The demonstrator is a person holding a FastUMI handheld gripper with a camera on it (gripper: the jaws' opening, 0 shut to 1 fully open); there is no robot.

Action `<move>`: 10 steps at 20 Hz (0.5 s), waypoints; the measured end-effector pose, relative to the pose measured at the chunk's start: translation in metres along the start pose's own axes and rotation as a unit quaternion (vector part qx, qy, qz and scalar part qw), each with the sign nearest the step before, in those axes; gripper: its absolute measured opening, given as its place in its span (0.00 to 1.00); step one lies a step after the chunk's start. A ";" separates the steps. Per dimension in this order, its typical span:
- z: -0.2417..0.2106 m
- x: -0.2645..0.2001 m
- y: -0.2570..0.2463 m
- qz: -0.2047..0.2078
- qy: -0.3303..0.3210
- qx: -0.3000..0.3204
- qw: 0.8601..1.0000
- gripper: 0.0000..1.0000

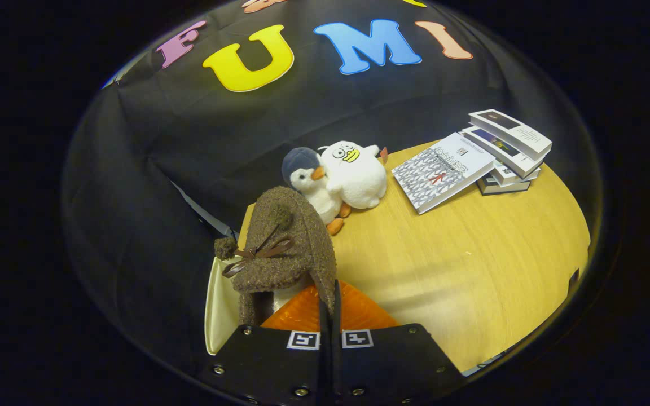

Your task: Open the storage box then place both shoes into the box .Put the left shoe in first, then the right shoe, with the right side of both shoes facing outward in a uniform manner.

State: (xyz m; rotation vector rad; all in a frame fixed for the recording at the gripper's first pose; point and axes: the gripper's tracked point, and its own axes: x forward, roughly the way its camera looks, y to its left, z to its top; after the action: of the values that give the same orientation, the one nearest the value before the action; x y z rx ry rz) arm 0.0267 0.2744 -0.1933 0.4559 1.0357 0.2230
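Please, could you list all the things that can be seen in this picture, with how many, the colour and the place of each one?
shoe: 1, brown and fuzzy with a brown ribbon bow, held up just ahead of the fingers, its edge pinched between them
box: 1, cream wall with an orange part, under the shoe and close to the fingers
toy penguin: 1, white and grey-blue, on the table beyond the shoe
toy duck: 1, white, on the table touching the penguin
books: several, mostly white and grey, one lying flat beside a small stack, far across the table
table: 1, light wood
gripper: 1, fingers closed on the shoe's edge
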 end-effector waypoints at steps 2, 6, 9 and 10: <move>-0.008 0.005 0.023 0.015 0.001 0.010 1.000 0.00; -0.027 0.020 0.054 0.032 0.014 0.023 0.999 0.00; -0.046 0.035 0.059 0.023 0.023 0.019 0.999 0.01; -0.053 0.040 0.060 0.022 0.028 0.025 0.999 0.00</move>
State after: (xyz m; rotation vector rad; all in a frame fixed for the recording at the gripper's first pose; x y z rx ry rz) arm 0.0026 0.3571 -0.2189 0.5209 1.0878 0.2505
